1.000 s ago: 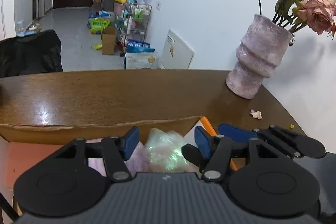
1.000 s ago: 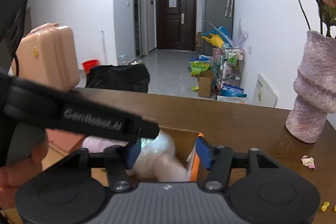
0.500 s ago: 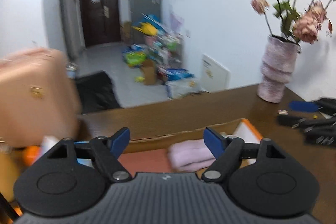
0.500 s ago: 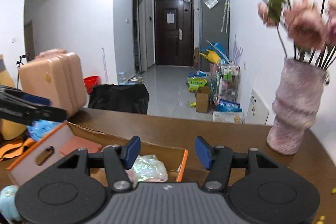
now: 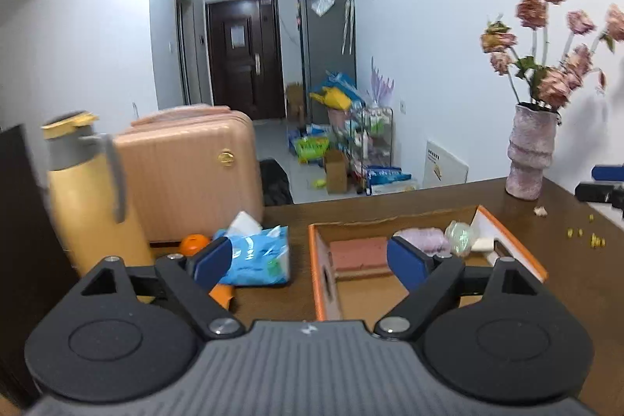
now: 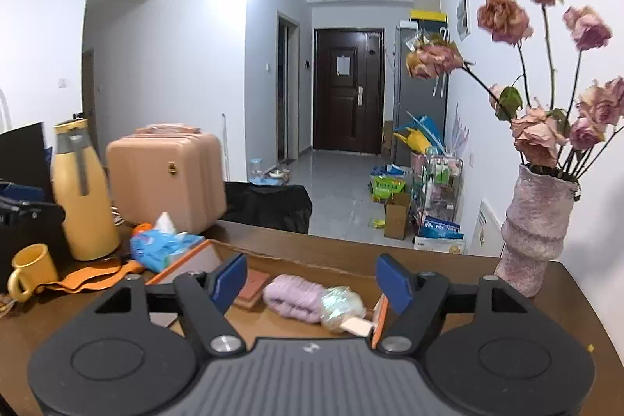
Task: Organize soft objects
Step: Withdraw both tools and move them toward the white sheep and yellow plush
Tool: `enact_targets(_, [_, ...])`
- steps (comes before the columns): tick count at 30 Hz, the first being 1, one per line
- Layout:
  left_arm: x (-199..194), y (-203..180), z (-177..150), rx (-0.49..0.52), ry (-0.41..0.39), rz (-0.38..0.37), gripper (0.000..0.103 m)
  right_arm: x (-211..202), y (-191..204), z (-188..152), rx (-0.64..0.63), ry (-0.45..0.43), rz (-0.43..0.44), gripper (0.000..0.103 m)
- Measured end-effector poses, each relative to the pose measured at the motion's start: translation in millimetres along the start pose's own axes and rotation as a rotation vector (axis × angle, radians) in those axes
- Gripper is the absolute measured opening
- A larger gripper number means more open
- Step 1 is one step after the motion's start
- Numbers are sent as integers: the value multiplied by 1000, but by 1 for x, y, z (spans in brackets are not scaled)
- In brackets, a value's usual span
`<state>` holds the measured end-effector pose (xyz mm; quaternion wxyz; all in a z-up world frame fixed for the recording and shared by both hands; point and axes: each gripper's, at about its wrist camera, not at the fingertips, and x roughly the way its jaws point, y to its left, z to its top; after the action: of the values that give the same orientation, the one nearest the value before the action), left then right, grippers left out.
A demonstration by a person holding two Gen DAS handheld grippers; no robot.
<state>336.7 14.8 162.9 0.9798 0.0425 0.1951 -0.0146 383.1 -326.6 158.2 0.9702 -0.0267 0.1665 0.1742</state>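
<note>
Both grippers have pulled back, jaws spread; box [image 6: 380, 314] holds three soft items.

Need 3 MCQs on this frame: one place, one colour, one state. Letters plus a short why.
1. Where is the lilac knitted item?
A. inside the orange-edged cardboard box
B. beside the vase
C. on the suitcase

2. What colour is the mug?
A. blue
B. yellow
C. white

3. How are the left hand-held gripper and right hand-held gripper?
A. both shut on cloth
B. one open, one shut
C. both open and empty

Answers:
1 A: it lies on the box floor beside the iridescent bundle.
2 B: the cup left of the thermos is yellow.
3 C: the blue pads stand wide apart with nothing between them.
</note>
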Motion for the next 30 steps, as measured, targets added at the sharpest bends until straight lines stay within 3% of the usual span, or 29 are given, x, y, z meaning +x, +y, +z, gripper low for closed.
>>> enact_targets(3, [-30, 6, -31, 2, -39, 5, 92, -34, 21, -25, 2, -32, -8, 79])
enact_targets(8, [-64, 4, -97, 43, -106, 105, 92, -78, 62, -74, 35, -73, -43, 83])
enact_targets(12, [-82, 2, -136, -27, -63, 37, 92, -104, 90, -111, 39, -96, -66, 83])
enact_targets(16, [-102, -10, -168, -74, -52, 27, 95, -120, 112, -153, 44, -127, -68, 86])
enact_targets(19, [-110, -19, -191, -48, -28, 3, 95, -124, 129, -187, 72, -118, -72, 86])
enact_targets(24, [-105, -21, -205, -48, 38, -8, 95, -121, 143, -215, 151, -21, -12, 86])
enact_targets(30, [-87, -24, -200, -50, 47, -16, 95, -112, 140, -208, 160, -18, 25, 78])
